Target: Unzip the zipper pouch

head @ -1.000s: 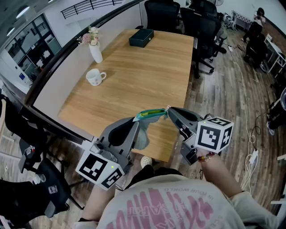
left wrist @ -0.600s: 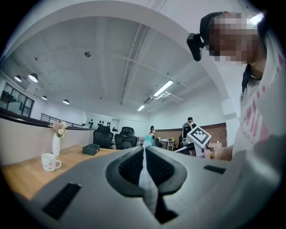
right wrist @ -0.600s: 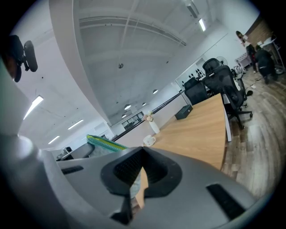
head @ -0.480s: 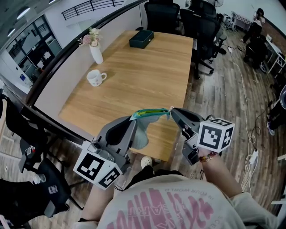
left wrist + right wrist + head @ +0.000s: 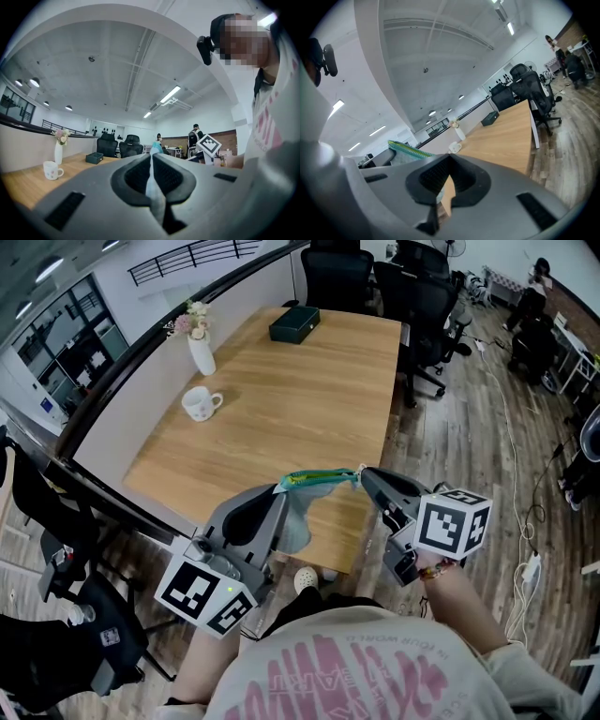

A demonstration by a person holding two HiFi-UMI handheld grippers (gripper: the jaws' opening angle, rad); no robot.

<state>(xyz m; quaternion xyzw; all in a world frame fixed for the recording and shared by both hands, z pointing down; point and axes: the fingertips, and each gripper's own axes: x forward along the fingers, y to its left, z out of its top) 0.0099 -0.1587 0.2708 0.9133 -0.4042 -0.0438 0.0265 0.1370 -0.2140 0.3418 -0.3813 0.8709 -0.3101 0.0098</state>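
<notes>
The zipper pouch (image 5: 302,507), grey-blue with a teal and green zip edge, hangs in the air between my two grippers above the near edge of the wooden table (image 5: 281,399). My left gripper (image 5: 281,491) is shut on the pouch's left end. In the left gripper view, the pouch fabric (image 5: 152,180) is pinched between the closed jaws. My right gripper (image 5: 362,472) is shut at the right end of the zip edge, where the zipper pull sits. In the right gripper view, the pouch's zip edge (image 5: 408,149) stretches off to the left of the closed jaws.
A white mug (image 5: 200,403) and a white vase with flowers (image 5: 200,348) stand at the table's left side. A dark box (image 5: 294,322) lies at the far end. Office chairs (image 5: 427,296) stand beyond the table on the wood floor.
The right gripper has edged slightly to the right, and the zip edge is drawn a little longer. The left gripper has stayed put.
</notes>
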